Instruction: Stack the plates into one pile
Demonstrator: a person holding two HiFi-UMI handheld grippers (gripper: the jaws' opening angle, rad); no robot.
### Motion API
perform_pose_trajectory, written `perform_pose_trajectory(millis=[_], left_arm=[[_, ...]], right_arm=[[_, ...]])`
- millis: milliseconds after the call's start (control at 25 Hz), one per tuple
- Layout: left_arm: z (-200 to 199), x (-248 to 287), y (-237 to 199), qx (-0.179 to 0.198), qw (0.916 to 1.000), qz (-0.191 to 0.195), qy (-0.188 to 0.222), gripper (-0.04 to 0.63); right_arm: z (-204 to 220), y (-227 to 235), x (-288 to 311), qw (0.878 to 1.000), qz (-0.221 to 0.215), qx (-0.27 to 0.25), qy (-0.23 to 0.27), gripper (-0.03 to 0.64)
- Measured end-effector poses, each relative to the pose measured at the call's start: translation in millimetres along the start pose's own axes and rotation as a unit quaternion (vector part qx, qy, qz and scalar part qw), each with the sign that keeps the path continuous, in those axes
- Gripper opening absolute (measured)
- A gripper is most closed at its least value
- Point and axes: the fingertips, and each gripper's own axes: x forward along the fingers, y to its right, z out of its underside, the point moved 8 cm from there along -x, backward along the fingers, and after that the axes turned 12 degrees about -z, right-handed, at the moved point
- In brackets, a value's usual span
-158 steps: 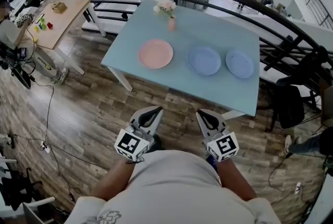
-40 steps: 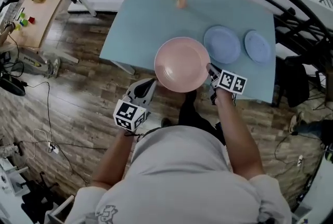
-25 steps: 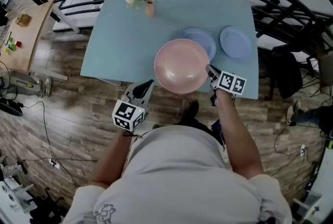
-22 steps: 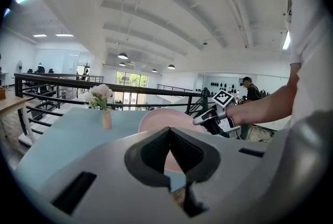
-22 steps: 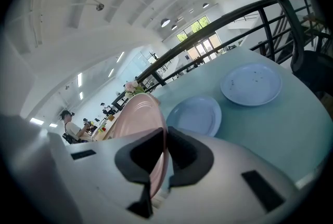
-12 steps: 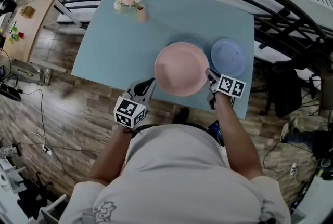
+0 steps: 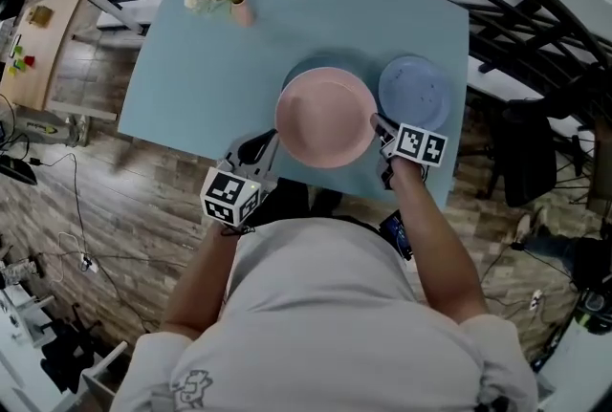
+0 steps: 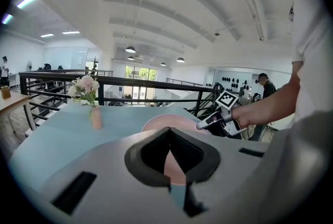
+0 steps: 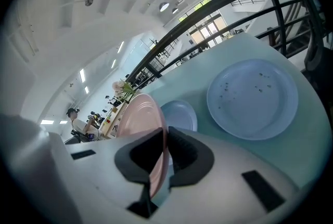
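While the pink plate [image 7: 325, 117] is gripped at its rim by the right tool [image 7: 377, 124], the target blue plate [image 9: 179, 114] is seen directly beneath it; the left tool [image 7: 256, 148] is clenched, empty.

Right gripper [image 7: 375, 124], jaws just opening slightly, pinches pink plate [image 7: 325, 117]; left gripper [image 7: 270, 141] closed.

Pale teal table [image 7: 196, 56], pink plate [image 7: 325, 117], light blue plate [image 7: 414, 92], wood-grain floor [image 7: 115, 209]

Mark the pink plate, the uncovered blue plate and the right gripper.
pink plate [image 7: 325, 117], head view, middle of its face
uncovered blue plate [image 7: 414, 93], head view, middle of its face
right gripper [image 7: 376, 125], head view, between its fingertips at the pink plate's rim
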Motion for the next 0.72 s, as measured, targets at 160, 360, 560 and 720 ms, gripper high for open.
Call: perform_pose_trajectory(millis=[160,360,560,720], left_arm=[[0,17,-11,-0.007,0.9999,0.009,-0.007,0.005],[4,39,-26,-0.011,0.9993,0.026,-0.023,0.005],[8,56,-42,-0.013,0.9984,0.038,-0.039,0.005],[8,68,-53,-0.014,0.9976,0.047,-0.049,0.005]], right_arm=[[-4,5,10,1.0,0.009,0.009,-0.004,0.034],[-4,17,22,0.999,0.027,0.025,-0.007,0.034],[-3,27,31,0.998,0.042,0.043,-0.007,0.037],[-2,34,39,0.997,0.05,0.057,-0.006,0.035]])
